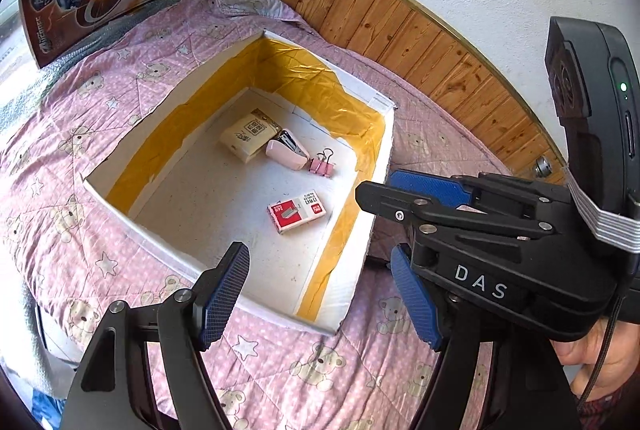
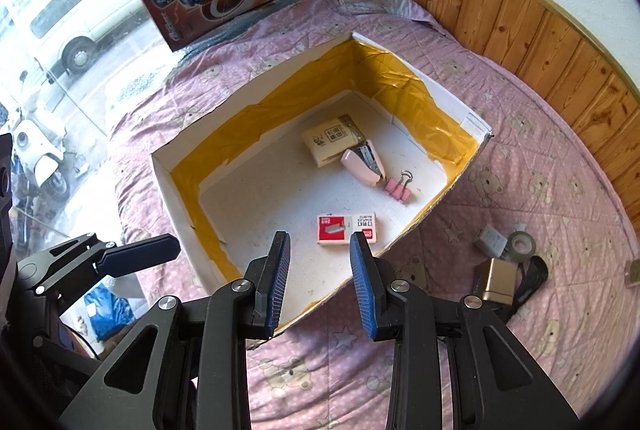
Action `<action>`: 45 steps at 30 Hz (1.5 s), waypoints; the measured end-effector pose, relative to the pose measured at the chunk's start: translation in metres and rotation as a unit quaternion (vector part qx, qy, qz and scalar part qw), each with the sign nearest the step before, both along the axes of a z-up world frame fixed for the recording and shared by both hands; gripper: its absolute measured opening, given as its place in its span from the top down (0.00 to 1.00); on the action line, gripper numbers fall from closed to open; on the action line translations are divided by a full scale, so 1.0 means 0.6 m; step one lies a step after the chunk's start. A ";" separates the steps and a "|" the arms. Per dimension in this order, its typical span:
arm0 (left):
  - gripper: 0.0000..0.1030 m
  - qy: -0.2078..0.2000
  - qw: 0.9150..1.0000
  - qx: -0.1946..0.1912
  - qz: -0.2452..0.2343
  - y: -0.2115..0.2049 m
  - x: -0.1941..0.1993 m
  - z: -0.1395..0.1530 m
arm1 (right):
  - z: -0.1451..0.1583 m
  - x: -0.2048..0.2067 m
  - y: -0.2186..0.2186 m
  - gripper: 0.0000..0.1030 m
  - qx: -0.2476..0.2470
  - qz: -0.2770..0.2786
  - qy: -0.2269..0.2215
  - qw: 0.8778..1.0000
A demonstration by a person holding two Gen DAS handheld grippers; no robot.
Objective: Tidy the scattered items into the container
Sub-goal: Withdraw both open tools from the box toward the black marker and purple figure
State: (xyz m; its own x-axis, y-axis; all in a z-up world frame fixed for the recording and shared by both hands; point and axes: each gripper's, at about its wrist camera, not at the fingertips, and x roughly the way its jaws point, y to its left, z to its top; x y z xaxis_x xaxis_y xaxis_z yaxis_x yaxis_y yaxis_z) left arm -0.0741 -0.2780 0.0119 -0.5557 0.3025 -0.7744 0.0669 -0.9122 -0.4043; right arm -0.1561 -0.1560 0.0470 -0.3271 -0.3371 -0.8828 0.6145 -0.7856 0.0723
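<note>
Landmark: the box (image 2: 408, 230), open-topped, white with yellow tape round the inner walls, sitting on the pink quilt (image 2: 520, 157). Left of the box, the left gripper (image 1: 316, 298) hangs over its near-left rim, jaws spread wide, nothing between them. Inside the box, already put away: a cream packet (image 2: 330, 141) toward the far wall, a pink stapler (image 2: 366, 167) touching the packet's near corner, a pink binder clip (image 2: 398, 187) just beside the stapler, and a red-and-white staple box (image 2: 346, 228) near the front wall. The right gripper (image 2: 320, 284) hovers over the box's near rim, jaws parted moderately and empty. Right of the box, still out on the quilt: a small grey-white block (image 2: 494, 242), possibly a charger, touching a roll of clear tape (image 2: 522, 244); nearer the camera a gold box (image 2: 498, 282) with a black strap-like item (image 2: 532, 276) lying against it; exact identity of the last unclear. Judgement on handling: all four look light. The gold box is stiff with flat faces, probably smooth; pinch across two opposite sides, low. The tape roll is rigid but rolls; grip through the hole across the ring wall, or across its flat faces. The grey block is hard, take across its narrow width. The strap looks limp; pinch mid-length and expect droop. The soft quilt yields under the fingertips.
</note>
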 end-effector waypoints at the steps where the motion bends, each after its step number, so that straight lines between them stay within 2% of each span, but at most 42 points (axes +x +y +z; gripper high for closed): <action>1: 0.28 0.004 1.000 -0.002 -0.001 0.001 0.008 0.003 | 0.003 0.010 0.001 0.68 -0.001 -0.001 0.003 1.000; 12: 0.28 0.028 0.999 -0.029 -0.034 0.023 0.100 0.018 | 0.029 0.111 0.013 0.68 -0.013 -0.008 0.037 0.999; 20: 0.28 0.047 0.997 -0.038 -0.042 0.029 0.152 0.034 | 0.046 0.175 0.017 0.68 -0.025 -0.012 0.057 0.998; 30: 0.28 0.052 0.996 -0.045 -0.048 0.037 0.200 0.031 | 0.054 0.235 0.031 0.68 -0.041 -0.022 0.073 0.996; 39: 0.28 0.055 0.995 -0.049 -0.074 0.074 0.217 0.027 | 0.050 0.268 0.095 0.67 -0.067 -0.061 0.071 0.993; 45: 0.28 0.054 0.993 -0.038 -0.103 0.106 0.213 0.012 | 0.022 0.276 0.159 0.67 -0.084 -0.107 0.062 0.989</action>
